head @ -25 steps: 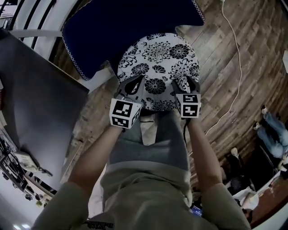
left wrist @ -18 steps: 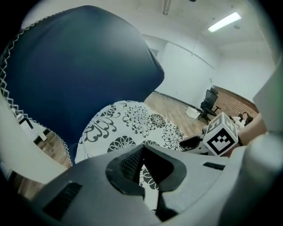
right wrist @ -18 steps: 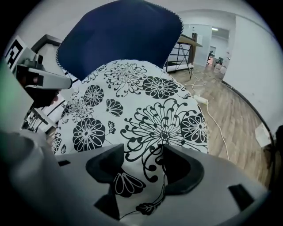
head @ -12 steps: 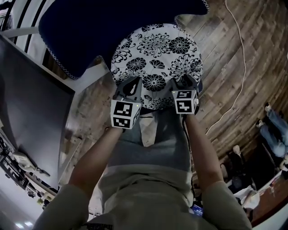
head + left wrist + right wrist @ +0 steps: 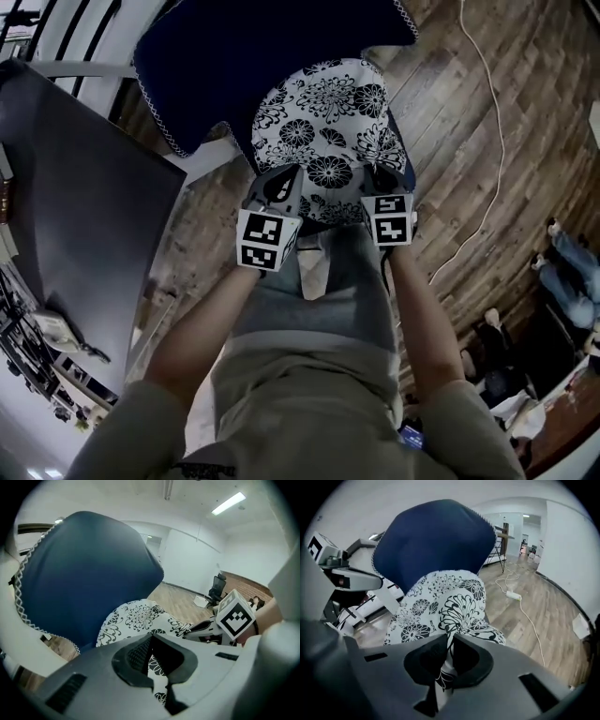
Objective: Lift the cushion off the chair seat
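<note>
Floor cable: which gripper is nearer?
Right. Right gripper, its jaws just closed on the floral cushion's front edge, is on the white cable's side; left gripper is at the edge's other end, farther away.

Dim fisheye views (dark vignetted corners) under a ceiling strip light (image 5: pixel 228 503)

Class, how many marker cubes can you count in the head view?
2: the left cube and the right cube, both beside the floral cushion's near edge.
</note>
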Available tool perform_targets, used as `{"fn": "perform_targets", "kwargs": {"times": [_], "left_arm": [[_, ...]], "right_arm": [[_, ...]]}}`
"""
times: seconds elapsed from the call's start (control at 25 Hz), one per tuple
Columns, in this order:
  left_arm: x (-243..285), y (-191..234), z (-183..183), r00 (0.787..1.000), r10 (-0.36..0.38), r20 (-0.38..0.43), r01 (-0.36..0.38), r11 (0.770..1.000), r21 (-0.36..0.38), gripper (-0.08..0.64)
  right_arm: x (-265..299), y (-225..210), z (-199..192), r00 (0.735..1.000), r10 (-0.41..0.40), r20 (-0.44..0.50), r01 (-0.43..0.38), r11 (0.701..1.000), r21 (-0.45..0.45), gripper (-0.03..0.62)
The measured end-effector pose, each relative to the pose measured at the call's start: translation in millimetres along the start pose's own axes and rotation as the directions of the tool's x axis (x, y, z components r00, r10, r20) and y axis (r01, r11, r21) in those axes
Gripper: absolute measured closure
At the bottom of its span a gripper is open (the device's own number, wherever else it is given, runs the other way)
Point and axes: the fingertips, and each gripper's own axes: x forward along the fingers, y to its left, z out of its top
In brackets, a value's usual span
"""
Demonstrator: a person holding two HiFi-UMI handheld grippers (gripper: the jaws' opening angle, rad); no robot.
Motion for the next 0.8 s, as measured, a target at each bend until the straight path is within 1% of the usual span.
{"fn": "perform_targets", "kwargs": {"times": [0.12, 0.2, 0.32, 0.4, 0.56, 0.68, 0.72, 0.8], "left_arm": [[-25.6, -4.5, 25.4, 0.999, 0.002, 0.034, -0.002, 1.000, -0.015, 0.555], [-43.4, -11.2, 48.2, 0.998, 0.002, 0.066, -0.001, 1.000, -0.012, 0.555], [-62.9, -23.5, 90.3, 0.993, -0.008, 0.122, 0.007, 1.000, 0.005, 0.555], [-81.2, -30.5, 118.3, 0.988, -0.015, 0.155, 0.014, 1.000, 0.011, 0.555], [-124.4, -44.8, 176.1, 0.973, -0.030, 0.230, 0.021, 0.999, 0.043, 0.555], [-157.9, -63.8, 218.9, 0.954, -0.046, 0.295, 0.026, 0.997, 0.073, 0.555], [-168.3, -70.7, 233.7, 0.947, -0.058, 0.316, 0.030, 0.995, 0.095, 0.555], [-188.3, -83.0, 264.1, 0.933, -0.086, 0.350, 0.035, 0.988, 0.150, 0.555]], "right_arm": [[-42.5, 7.4, 29.6, 0.999, 0.003, 0.052, -0.001, 0.999, -0.035, 0.571], [-75.9, 11.0, 50.0, 0.996, 0.010, 0.087, -0.006, 0.999, -0.042, 0.571], [-126.7, 3.1, 88.1, 0.987, 0.008, 0.159, -0.004, 1.000, -0.025, 0.571], [-162.8, 0.7, 116.7, 0.975, -0.001, 0.221, 0.004, 1.000, -0.012, 0.571], [-238.8, 6.0, 177.4, 0.940, -0.017, 0.341, 0.020, 1.000, -0.006, 0.571], [-300.1, 7.4, 212.6, 0.915, -0.047, 0.400, 0.067, 0.997, -0.036, 0.571], [-321.5, 8.1, 225.6, 0.902, -0.054, 0.428, 0.080, 0.996, -0.042, 0.571], [-364.3, 10.0, 253.4, 0.866, -0.060, 0.497, 0.094, 0.995, -0.043, 0.569]]}}
